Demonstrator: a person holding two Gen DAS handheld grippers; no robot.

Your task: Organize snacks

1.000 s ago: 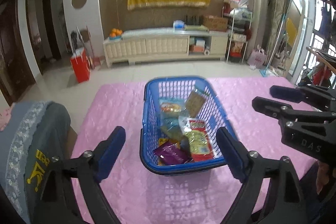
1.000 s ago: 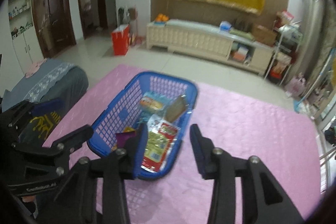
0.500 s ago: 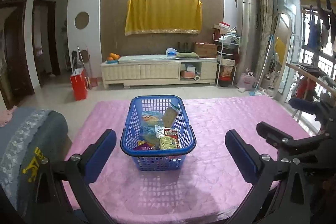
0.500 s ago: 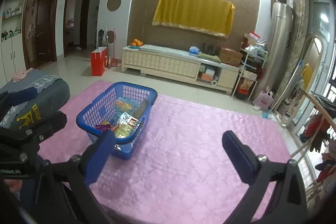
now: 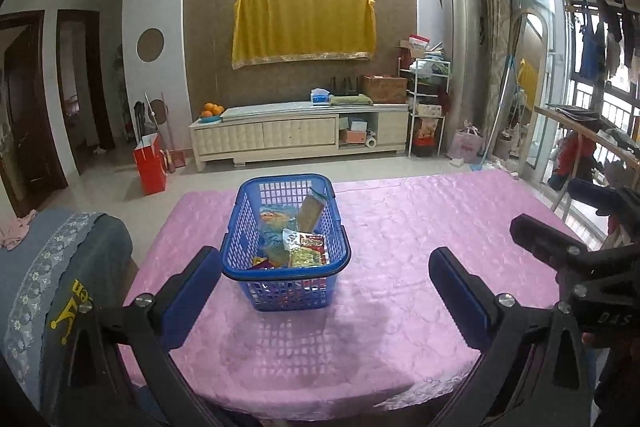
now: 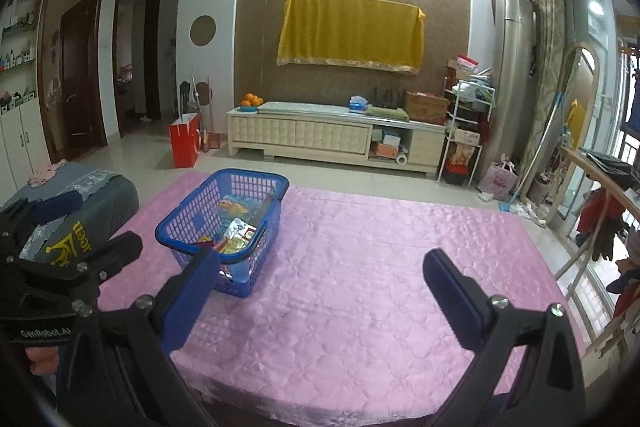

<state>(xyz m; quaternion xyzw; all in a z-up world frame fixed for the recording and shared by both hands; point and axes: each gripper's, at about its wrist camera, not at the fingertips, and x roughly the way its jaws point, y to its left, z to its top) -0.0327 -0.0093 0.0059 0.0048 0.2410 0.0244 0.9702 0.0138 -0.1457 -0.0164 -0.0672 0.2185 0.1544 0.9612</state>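
Observation:
A blue plastic basket (image 5: 245, 227) stands on the pink quilted table (image 5: 420, 227) and holds several snack packets (image 5: 306, 249). It also shows in the right wrist view (image 6: 188, 215), left of centre. My left gripper (image 5: 326, 289) is open and empty, held back from the basket near the table's front edge. My right gripper (image 6: 320, 287) is open and empty, to the right of the basket over the pink cloth. The right gripper's body shows at the right edge of the left wrist view (image 5: 580, 259).
A grey-blue cushioned seat (image 5: 48, 267) stands at the table's left side. A cream TV cabinet (image 5: 300, 135), a red bag (image 5: 150, 163) and a metal rack (image 5: 426, 107) stand across the tiled floor. A clothes rack (image 6: 600, 211) is at the right.
Both grippers have pulled back and up from the basket. The right gripper's jaws have opened wide. The basket now looks smaller and farther away.

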